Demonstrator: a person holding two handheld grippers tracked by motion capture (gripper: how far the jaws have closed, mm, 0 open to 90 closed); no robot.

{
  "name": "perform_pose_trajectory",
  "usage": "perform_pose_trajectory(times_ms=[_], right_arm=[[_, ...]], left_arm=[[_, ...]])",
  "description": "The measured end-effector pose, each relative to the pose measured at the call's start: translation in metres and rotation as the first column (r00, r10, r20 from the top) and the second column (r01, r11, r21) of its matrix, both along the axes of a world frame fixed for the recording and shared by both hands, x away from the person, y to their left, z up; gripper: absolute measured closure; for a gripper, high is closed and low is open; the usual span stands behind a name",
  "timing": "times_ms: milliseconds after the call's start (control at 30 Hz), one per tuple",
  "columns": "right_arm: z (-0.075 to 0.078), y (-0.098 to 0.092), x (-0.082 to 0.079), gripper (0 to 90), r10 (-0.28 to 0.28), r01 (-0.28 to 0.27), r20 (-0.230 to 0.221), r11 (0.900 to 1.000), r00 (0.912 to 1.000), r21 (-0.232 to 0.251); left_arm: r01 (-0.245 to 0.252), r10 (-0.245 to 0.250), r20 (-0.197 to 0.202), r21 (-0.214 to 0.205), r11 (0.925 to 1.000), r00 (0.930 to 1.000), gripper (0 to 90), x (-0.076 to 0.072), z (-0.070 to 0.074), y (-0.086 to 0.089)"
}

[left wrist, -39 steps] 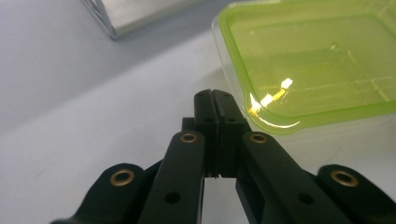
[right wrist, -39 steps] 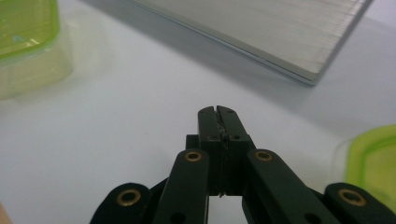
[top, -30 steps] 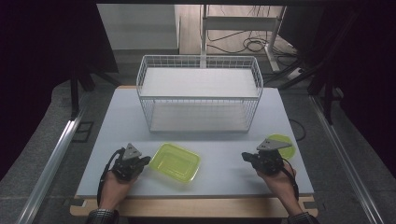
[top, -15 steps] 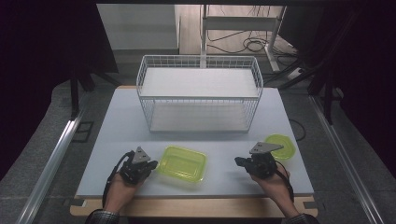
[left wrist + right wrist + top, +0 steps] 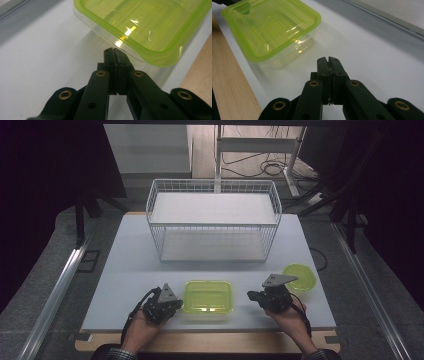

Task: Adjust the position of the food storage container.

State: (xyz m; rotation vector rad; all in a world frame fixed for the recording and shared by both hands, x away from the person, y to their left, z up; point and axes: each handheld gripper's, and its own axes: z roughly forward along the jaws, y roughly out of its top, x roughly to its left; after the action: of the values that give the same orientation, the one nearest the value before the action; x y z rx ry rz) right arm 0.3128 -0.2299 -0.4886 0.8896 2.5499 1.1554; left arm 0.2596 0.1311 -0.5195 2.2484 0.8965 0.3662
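Observation:
A yellow-green clear plastic container (image 5: 208, 297) with no lid on it sits on the white table near the front edge. Its round-cornered green lid (image 5: 300, 276) lies apart at the right. My left gripper (image 5: 176, 303) is shut and empty, its tip pressed against the container's left wall (image 5: 130, 53). My right gripper (image 5: 251, 296) is shut with nothing in it, pointing at the container (image 5: 272, 30) from the right, a short gap away. In the left gripper view the black jaws (image 5: 114, 51) meet just under the green rim.
A white wire basket (image 5: 214, 220) stands at the middle back of the table (image 5: 125, 270). A wooden strip (image 5: 232, 85) runs along the table's front edge. A metal rail (image 5: 55, 295) lies left of the table, and cables trail on the floor behind.
My left gripper has slid right across the table, and the container has moved right along with it. The right gripper has shifted left toward the container.

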Motion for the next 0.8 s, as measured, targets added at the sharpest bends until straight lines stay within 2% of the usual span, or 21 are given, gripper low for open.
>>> perform_pose_trajectory(times_ms=[200,433,633,700,800], right_arm=[[-0.001,-0.001,0.001,86.6,-0.004,0.004,-0.006,1.0,1.0,-0.002],[-0.001,-0.002,0.002,86.4,-0.009,0.009,0.0,0.9999,1.0,-0.005],[0.0,-0.004,0.002,85.1,-0.013,0.013,0.004,0.9999,0.9999,-0.004],[0.001,-0.005,0.001,82.7,-0.015,0.015,0.005,0.9999,0.9999,-0.003],[0.001,-0.005,0.001,76.1,-0.022,0.022,0.012,0.9998,0.9997,-0.001]], left_arm=[[0.05,-0.05,-0.013,-0.023,0.9985,0.9987,89.6,-0.004,-0.001,-0.016],[0.109,-0.109,-0.011,-0.016,0.9939,0.994,89.1,-0.009,-0.001,-0.035],[0.074,-0.074,-0.011,-0.029,0.9968,0.9972,86.0,-0.008,0.0,-0.026],[0.051,-0.052,-0.008,-0.037,0.998,0.9986,78.8,-0.008,-0.001,-0.02],[0.033,-0.033,0.015,-0.015,0.9993,0.9994,64.7,-0.013,0.0,-0.015]])
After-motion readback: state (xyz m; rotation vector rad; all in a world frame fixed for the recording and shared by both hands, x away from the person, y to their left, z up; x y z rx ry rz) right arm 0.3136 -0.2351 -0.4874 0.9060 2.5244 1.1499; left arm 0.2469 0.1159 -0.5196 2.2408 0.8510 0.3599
